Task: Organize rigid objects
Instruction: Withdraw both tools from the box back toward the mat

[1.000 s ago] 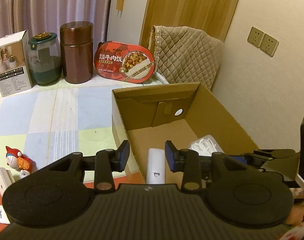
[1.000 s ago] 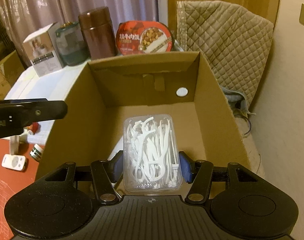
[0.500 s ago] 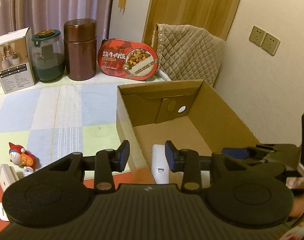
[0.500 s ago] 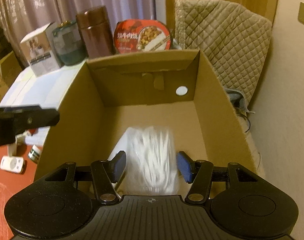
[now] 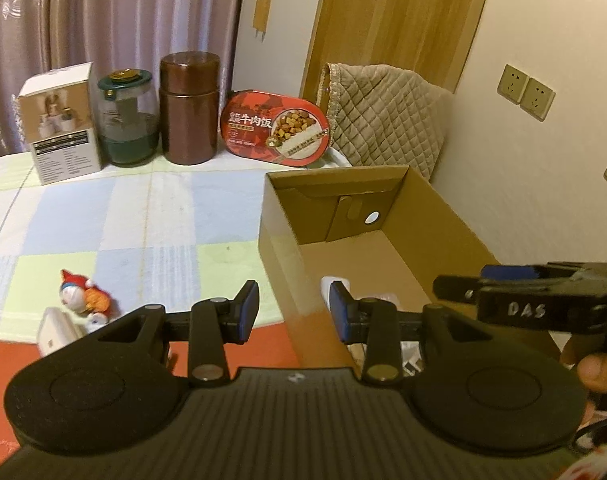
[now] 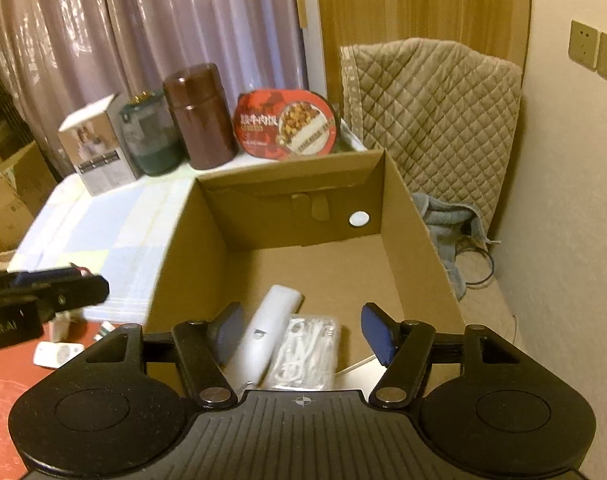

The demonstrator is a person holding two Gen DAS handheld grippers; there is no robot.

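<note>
The floss case point(image 6: 305, 354) lies flat on the floor of the box point(image 6: 419, 240), at its near end, just beside a white remote-like device point(image 6: 269, 330); packing them side by side at one end leaves the rest of the box floor free for more items. The right tool point(image 6: 299, 336) hangs above the case with its jaws spread. They have just been opening, and nothing is between the pads now; the case sits well below them, released.

The left tool point(image 5: 293, 312) hovers over the near left wall of the box, its narrow jaws gripping nothing. It points toward the box edge, not at any item, likely waiting its turn.

Left of the box, on the checked tabletop point(image 5: 143, 216), a small toy figure point(image 5: 81, 296) and a white block point(image 5: 57, 330) lie loose, probably next to be gathered. A carton, jar, brown canister and red meal tray line the far edge, upright and out of the way.
</note>
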